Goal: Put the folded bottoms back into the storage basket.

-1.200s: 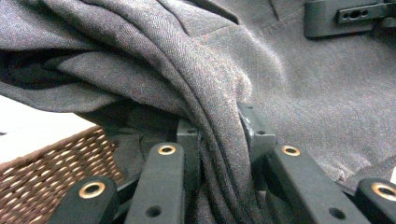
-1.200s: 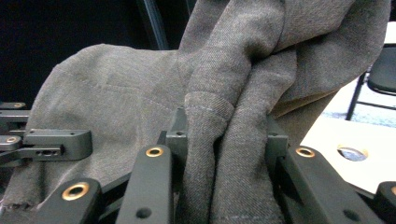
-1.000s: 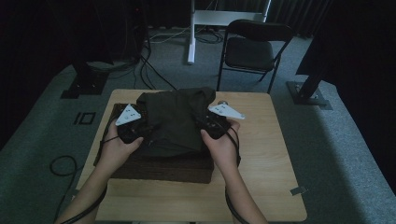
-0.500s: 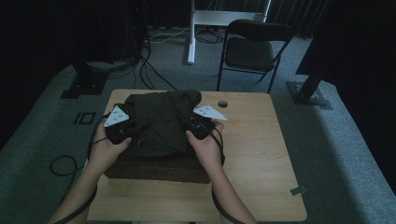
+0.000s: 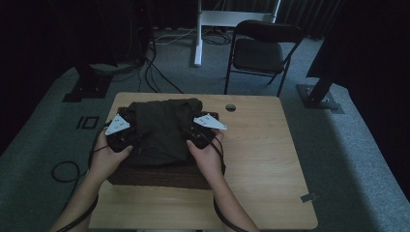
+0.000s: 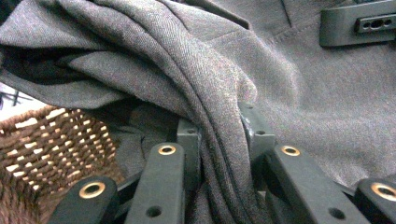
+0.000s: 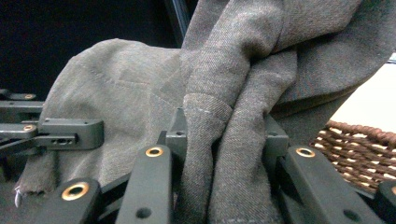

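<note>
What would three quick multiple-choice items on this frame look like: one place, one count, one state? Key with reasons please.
1. Where does the dark cloth lie?
A. on the folding chair
B. over the wicker basket on the table
C. on the floor

2. How many chairs stand behind the table?
A. one
B. two
C. three

3. How do the left tongs stand?
A. open, clear of the cloth
B. shut on a cable
C. shut on a fold of the cloth

Key: 1 B, the high view shows the cloth heaped over the basket; 2 A, a single folding chair stands there; 3 C, the left gripper view shows a cloth fold pinched between its jaws, as the right tongs do too.
</note>
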